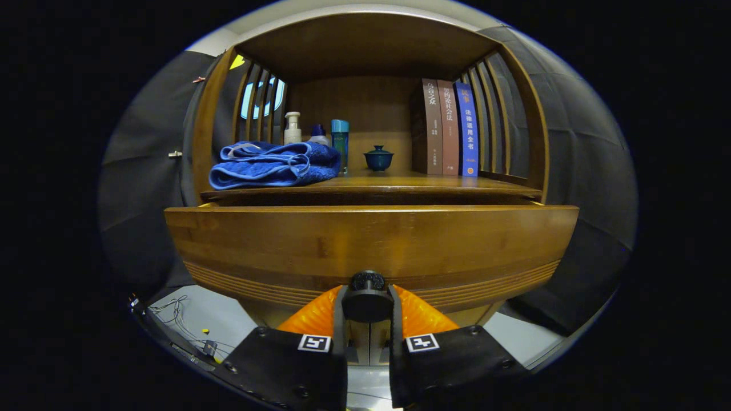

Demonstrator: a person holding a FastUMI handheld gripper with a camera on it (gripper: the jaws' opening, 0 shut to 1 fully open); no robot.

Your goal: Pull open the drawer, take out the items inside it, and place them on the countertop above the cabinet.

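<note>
A wooden drawer front (371,242) stands pulled out a little from the cabinet, with a dark gap along its top. My gripper (367,302) is shut on the drawer's dark round knob (367,297), one finger on each side of it. The drawer's inside is hidden behind its front panel. Above it lies the wooden countertop (400,185), a shelf recess with slatted sides.
On the countertop a folded blue towel (271,164) lies at the left. Behind it stand a white pump bottle (292,128), a small capped bottle (319,135) and a teal bottle (340,142). A dark lidded cup (378,158) sits mid-shelf, and three upright books (450,127) at the right.
</note>
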